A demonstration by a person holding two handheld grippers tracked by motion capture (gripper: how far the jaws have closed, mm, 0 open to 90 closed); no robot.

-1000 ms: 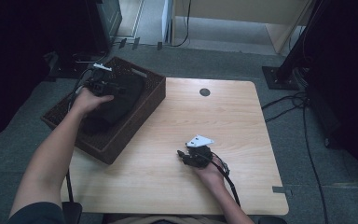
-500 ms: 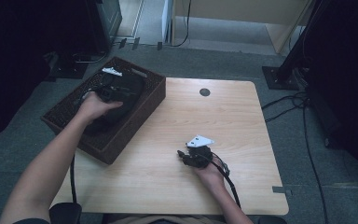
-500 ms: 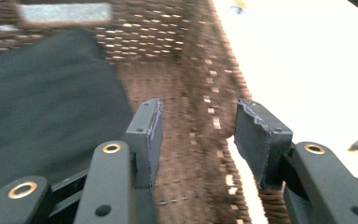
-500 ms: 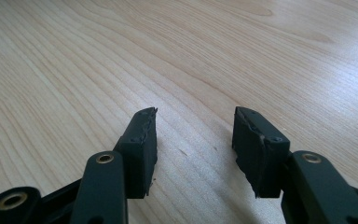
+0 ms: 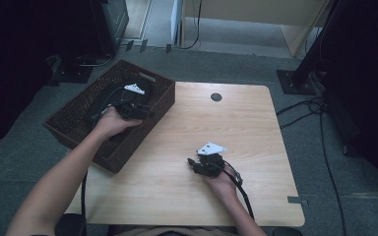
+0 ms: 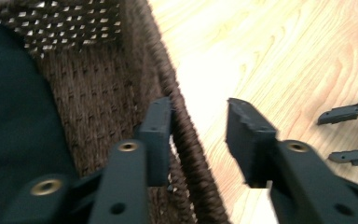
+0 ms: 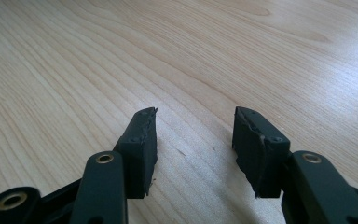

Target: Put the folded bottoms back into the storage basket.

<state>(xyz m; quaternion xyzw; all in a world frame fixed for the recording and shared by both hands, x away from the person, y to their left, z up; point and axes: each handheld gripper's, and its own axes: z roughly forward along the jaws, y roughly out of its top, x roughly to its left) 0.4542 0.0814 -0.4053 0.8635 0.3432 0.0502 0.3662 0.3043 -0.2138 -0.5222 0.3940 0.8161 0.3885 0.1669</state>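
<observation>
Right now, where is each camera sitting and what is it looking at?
High view: above the person's side, looking down on the table; both forearms show, with the left gripper and right gripper.
Left gripper view: rides the left gripper; its jaws straddle the woven basket rim.
Right gripper view: rides the right gripper, facing bare tabletop between open jaws.
Shared: high and left gripper views both show the basket and right gripper.

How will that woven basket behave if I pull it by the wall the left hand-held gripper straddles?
The woven basket looks light and rigid, so it would likely slide on the smooth wooden table rather than fold. It overhangs the table's left edge, so a careless tug might tip it. The dark cloth inside probably adds little weight.
</observation>
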